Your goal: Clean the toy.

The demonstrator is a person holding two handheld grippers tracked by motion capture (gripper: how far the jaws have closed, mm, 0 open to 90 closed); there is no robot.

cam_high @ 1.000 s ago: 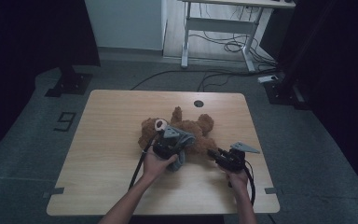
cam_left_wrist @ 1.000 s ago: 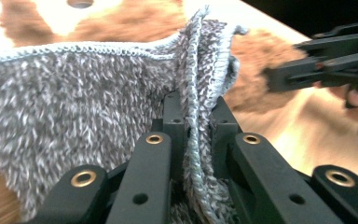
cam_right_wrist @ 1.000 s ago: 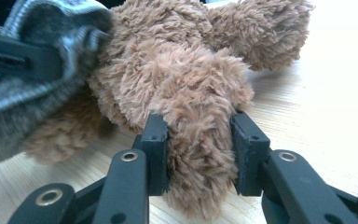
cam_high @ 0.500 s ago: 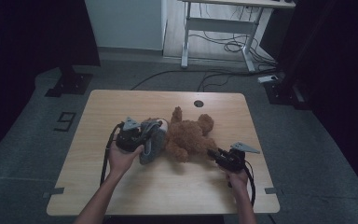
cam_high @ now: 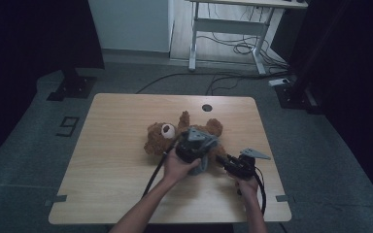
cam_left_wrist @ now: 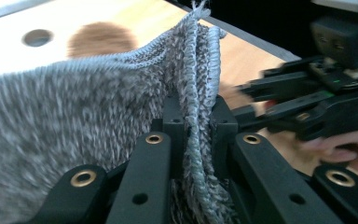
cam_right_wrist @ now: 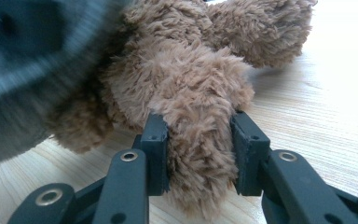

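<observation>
Operator: Tongs status? Left gripper [cam_left_wrist: 193,140] is clamped nearly closed on the folded edge of the grey knitted garment [cam_left_wrist: 74,121]. Right gripper [cam_right_wrist: 198,154] grips a leg of the teddy bear [cam_right_wrist: 186,93], jaws pressing the plush on both sides.

Inspector: Confirmed. On the table [cam_high: 116,145], the right gripper [cam_high: 233,164] sits at 5 o'clock, the left gripper [cam_high: 194,145] just beyond, over the bear's [cam_high: 161,136] torso at centre.

Operator: Progress?

Inspector: Judged partial. Garment [cam_high: 205,154] lies bunched over the body; head and far limbs remain uncovered. Fitting is outstanding.

Operator: Orientation?

Inspector: Long axis runs 9 to 4 o'clock; head points toward 9.
</observation>
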